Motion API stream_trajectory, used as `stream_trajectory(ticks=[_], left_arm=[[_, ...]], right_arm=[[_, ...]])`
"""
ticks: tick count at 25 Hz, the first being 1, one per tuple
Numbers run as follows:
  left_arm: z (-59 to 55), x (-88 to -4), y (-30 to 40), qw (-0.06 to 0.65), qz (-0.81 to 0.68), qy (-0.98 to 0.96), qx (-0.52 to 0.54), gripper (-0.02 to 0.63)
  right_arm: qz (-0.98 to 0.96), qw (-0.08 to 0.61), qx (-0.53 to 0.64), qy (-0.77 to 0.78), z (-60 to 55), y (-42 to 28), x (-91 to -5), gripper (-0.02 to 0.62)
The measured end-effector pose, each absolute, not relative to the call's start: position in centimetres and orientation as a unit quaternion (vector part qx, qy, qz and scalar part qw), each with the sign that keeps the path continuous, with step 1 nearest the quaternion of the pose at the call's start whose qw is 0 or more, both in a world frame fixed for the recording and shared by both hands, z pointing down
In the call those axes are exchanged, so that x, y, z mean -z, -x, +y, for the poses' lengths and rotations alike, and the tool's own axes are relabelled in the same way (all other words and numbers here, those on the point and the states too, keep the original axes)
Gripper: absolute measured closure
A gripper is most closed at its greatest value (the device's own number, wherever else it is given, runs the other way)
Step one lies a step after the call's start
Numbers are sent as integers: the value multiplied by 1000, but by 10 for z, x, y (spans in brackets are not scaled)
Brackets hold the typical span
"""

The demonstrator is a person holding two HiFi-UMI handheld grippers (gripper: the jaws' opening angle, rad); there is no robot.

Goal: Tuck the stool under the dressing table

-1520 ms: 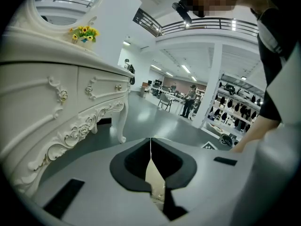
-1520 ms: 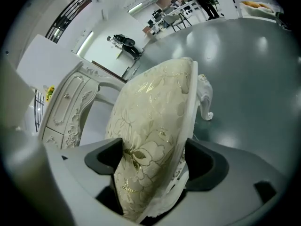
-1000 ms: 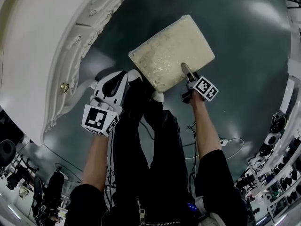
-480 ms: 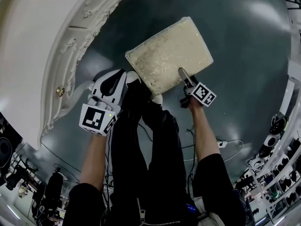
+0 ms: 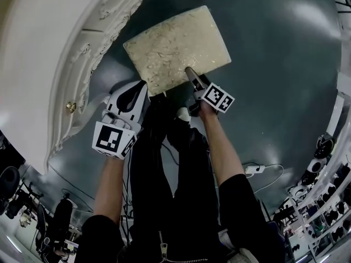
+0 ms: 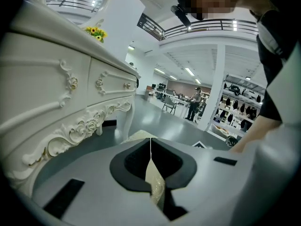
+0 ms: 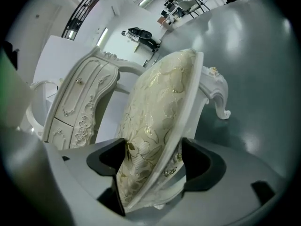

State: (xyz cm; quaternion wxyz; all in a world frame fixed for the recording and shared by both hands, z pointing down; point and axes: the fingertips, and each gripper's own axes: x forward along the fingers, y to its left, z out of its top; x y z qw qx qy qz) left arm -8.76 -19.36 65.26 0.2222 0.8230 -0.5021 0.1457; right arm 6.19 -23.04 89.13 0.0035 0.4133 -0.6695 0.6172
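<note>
Nearest, the person's legs (image 5: 170, 169) stand just behind the stool, so both arms can reach its near edge and steer it from behind.

The left tongs (image 5: 144, 85) (image 6: 150, 140) are pressed together at the tips with nothing pinched. They sit just beside the stool's near left corner, and cream fabric shows past them. They look placed to nudge or steady that corner rather than carry it.

The right tongs (image 5: 190, 71) (image 7: 150, 161) straddle the near edge of the seat towards its right end. Their jaws are closing on it, with the padded cushion against one pad and the white frame rim against the other. Gripping cushion and frame together gives a firm hold for pushing the whole piece.

The stool (image 5: 175, 40) (image 7: 160, 107), with a gold-patterned cream seat and curled white legs (image 7: 218, 95), stands on the dark floor (image 5: 274, 64). It is skewed to the dressing table (image 5: 49, 53) (image 6: 56, 93), its far left corner near the carved apron and most of the seat not yet under it. My guess is that it needs squaring towards the kneehole and then a push in.
</note>
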Motion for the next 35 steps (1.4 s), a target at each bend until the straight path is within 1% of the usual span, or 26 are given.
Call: stream_trajectory(ticks=[9, 17, 24, 31, 35], left_arm=[[-186, -660, 130, 219, -527, -809, -140, 584], [-198, -676, 140, 190, -541, -809, -132, 584], [-197, -689, 146, 171, -557, -803, -127, 584], [-202, -704, 163, 154, -571, -796, -127, 584], [-202, -707, 167, 144, -574, -796, -132, 584]], right_arm=[[-699, -5, -610, -374, -271, 7, -886, 232], [-737, -24, -599, -310, -309, 64, -883, 267], [-770, -28, -583, -259, -333, 117, -879, 298], [-786, -40, -576, -220, -357, 175, -884, 351], [-791, -42, -572, -214, -368, 200, -887, 392]])
